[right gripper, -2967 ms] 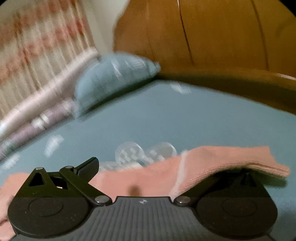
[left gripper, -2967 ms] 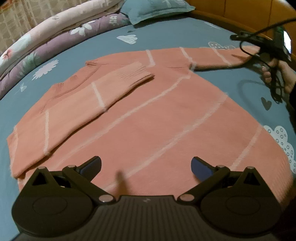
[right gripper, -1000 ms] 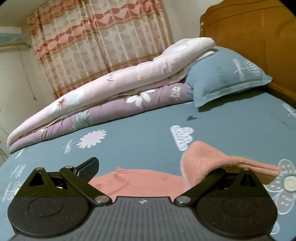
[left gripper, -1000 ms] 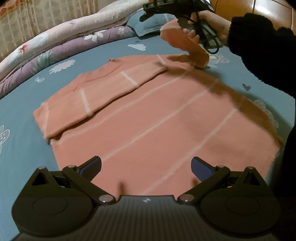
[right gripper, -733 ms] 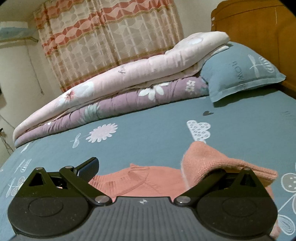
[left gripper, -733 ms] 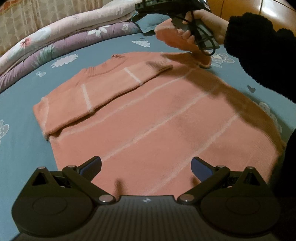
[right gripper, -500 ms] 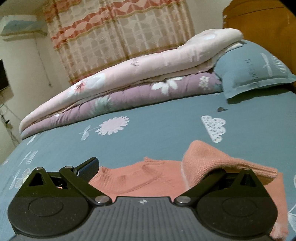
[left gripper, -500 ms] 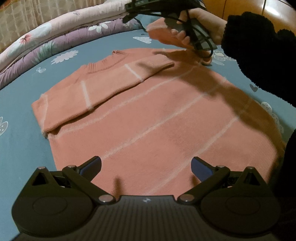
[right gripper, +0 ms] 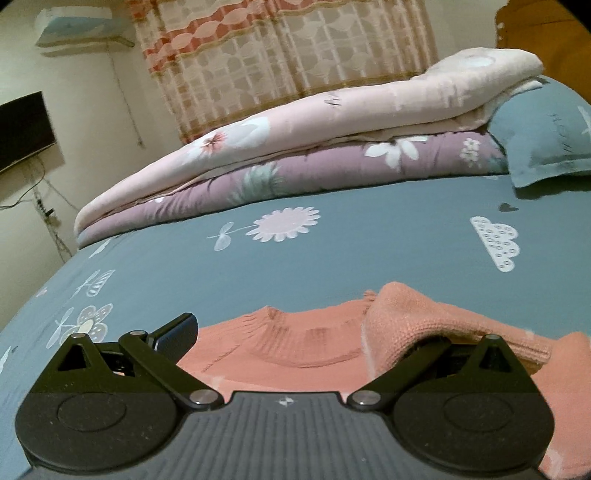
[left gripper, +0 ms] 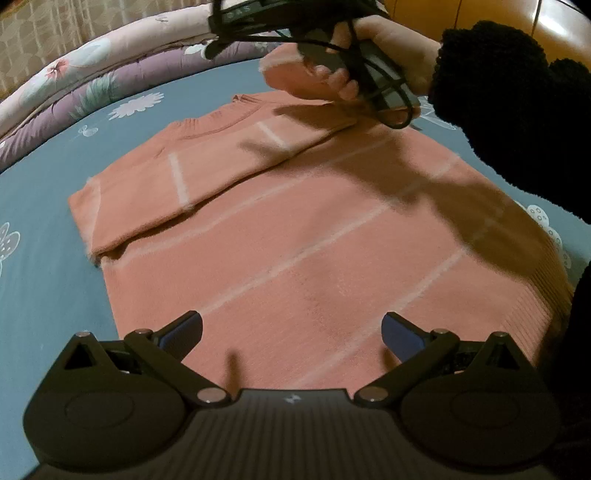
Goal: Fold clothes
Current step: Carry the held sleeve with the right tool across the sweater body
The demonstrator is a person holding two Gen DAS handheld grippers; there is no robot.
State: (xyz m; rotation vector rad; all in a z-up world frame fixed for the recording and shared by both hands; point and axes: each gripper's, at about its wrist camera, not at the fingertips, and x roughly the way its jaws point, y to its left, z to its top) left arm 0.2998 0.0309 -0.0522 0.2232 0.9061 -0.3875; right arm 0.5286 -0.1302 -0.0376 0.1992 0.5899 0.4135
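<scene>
- A blue bedsheet (right gripper: pixel 369 251) printed with flowers and clouds covers the bed; folded quilts (right gripper: pixel 295 147) are stacked along its far side, with a blue pillow (right gripper: pixel 546 147) at their end against a wooden headboard (left gripper: pixel 480 22).
- Behind the quilts hangs a patterned curtain (right gripper: pixel 280 55); a dark screen (right gripper: pixel 22 129) is mounted on the wall beside it.
- The pink sweater (left gripper: pixel 314 240) lies flat on the sheet, one sleeve (left gripper: pixel 207 166) already folded across its chest.
- Bare sheet runs along the sweater's near-left edge and beyond its collar (right gripper: pixel 306 336), up to the quilts.
- The left gripper (left gripper: pixel 291 328) hovers over the hem with its fingers spread wide, holding nothing.
- The right gripper (right gripper: pixel 295 332), held by a hand (left gripper: pixel 384 48) in a black fuzzy sleeve (left gripper: pixel 509 99), is above the collar area; its fingers stand apart, and the other sleeve's cuff (right gripper: pixel 417 317) drapes over the right finger, lifted off the sweater.
</scene>
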